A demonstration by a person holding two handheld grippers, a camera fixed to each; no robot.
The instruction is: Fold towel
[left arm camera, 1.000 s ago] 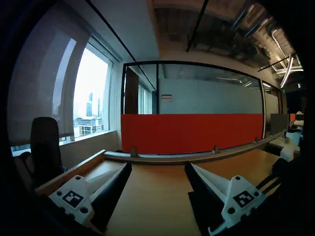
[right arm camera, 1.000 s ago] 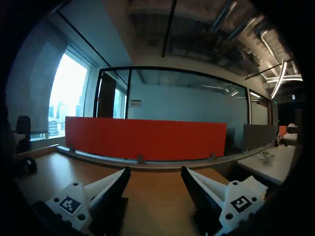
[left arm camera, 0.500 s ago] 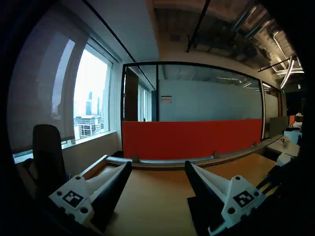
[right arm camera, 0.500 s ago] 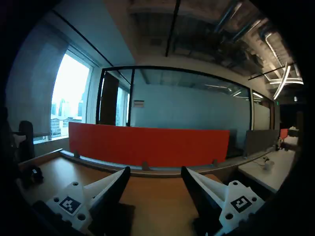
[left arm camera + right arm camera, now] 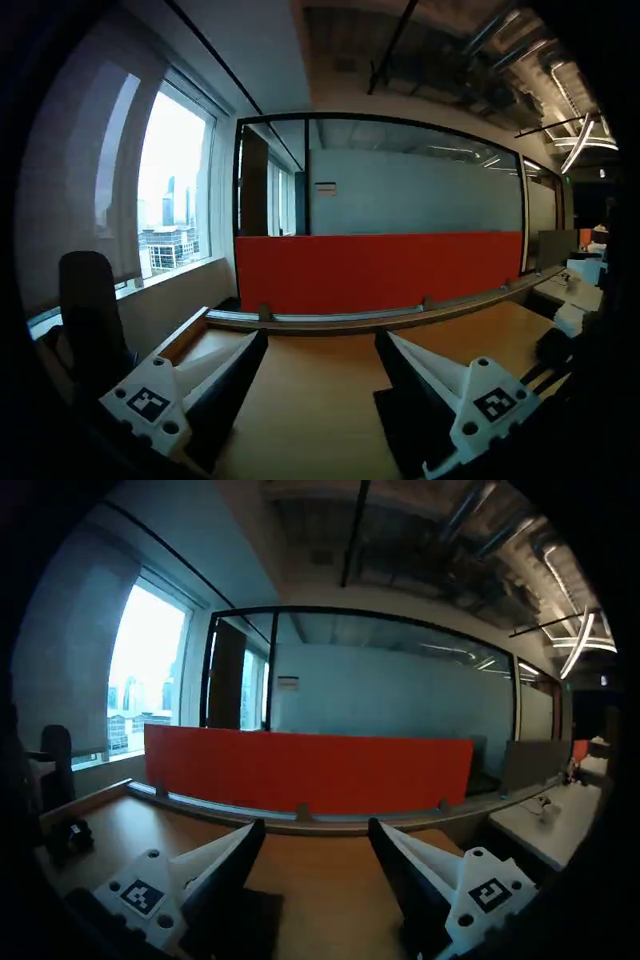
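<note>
Low in the left gripper view, holding the left gripper [image 5: 320, 336] level over the wooden desk [image 5: 320, 424], fingers spread wide, pinching nothing. Matching that in the right gripper view with the right gripper [image 5: 314, 824], facing the red partition [image 5: 320, 772]. Judging this as the approach, no fold begun. Eyeing a dark patch [image 5: 394, 412] at bottom centre, possibly the towel, too dim for telling. Likely needing a downward tilt next, seeking a cloth edge.
</note>
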